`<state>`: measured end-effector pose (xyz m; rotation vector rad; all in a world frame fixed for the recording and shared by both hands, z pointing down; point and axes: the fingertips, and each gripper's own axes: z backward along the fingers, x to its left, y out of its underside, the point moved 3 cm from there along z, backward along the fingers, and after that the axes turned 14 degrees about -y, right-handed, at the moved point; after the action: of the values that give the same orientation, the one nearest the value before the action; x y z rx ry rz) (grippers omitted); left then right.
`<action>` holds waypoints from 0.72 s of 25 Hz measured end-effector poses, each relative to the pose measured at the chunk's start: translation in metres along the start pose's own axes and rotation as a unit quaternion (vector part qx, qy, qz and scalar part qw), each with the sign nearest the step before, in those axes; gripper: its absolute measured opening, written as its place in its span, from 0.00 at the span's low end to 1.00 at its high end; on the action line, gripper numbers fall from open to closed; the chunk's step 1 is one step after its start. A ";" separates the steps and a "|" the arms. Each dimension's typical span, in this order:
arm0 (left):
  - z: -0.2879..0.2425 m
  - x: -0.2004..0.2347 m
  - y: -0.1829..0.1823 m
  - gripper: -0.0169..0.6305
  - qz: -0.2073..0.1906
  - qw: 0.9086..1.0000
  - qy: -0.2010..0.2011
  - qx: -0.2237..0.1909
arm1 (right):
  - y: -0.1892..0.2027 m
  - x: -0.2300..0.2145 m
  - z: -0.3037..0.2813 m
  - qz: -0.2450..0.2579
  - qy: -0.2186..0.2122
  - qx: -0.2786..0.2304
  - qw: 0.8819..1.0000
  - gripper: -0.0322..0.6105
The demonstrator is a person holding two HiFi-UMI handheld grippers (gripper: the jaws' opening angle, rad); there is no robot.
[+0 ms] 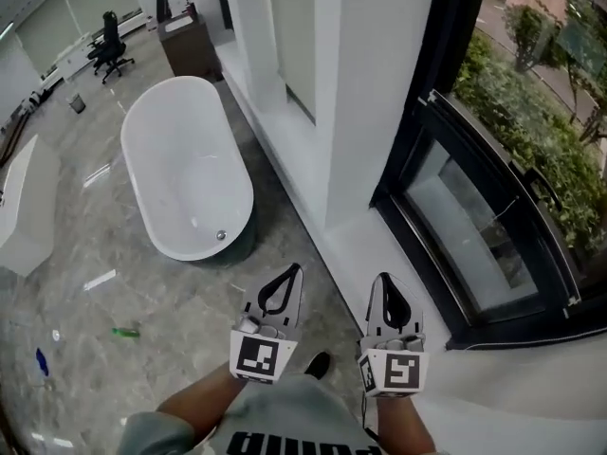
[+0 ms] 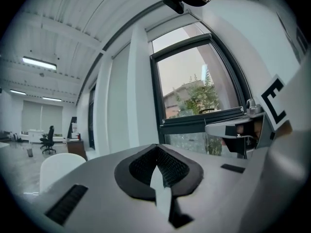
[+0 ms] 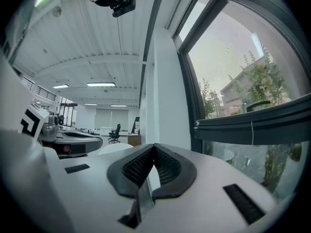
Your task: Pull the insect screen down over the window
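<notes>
Beside the window (image 1: 493,216), on its room side, the person holds both grippers out level, neither one touching the dark frame or the white sill (image 1: 379,254) beneath it. The right gripper (image 1: 384,281) is the nearer of the two to the window. Its own view shows the jaws (image 3: 154,147) pressed together, the black mesh pads meeting at the tip with nothing caught between them. The left gripper (image 1: 291,273) sits just beside it, further from the window, and its jaws (image 2: 156,147) are likewise fully closed and empty.

The insect screen is not yet down over the window: trees and a building show plainly through the glass (image 3: 233,76). Where the screen itself sits I cannot tell from any view. A thin cord (image 3: 251,130) hangs across the window's dark crossbar (image 3: 262,118). Well away from the window, past the left gripper, a white bathtub (image 1: 185,169) stands on the grey floor (image 1: 114,292).
</notes>
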<state>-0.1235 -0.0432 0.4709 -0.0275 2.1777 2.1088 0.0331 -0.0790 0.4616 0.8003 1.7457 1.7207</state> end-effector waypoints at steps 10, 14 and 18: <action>0.137 0.158 0.024 0.05 0.013 0.993 -0.119 0.016 | -0.002 0.182 -0.044 -0.012 -0.104 0.014 0.994 0.06; 0.199 0.219 0.035 0.05 0.011 0.991 -0.134 0.017 | -0.006 0.268 -0.046 0.003 -0.120 0.025 0.992 0.06; 0.254 0.261 0.044 0.05 0.025 0.991 -0.128 0.024 | -0.005 0.343 -0.037 -0.005 -0.131 0.042 0.990 0.06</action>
<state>-0.3697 0.2282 0.4833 0.2887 2.0956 1.9597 -0.2234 0.1516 0.4651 1.0032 1.6476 1.4681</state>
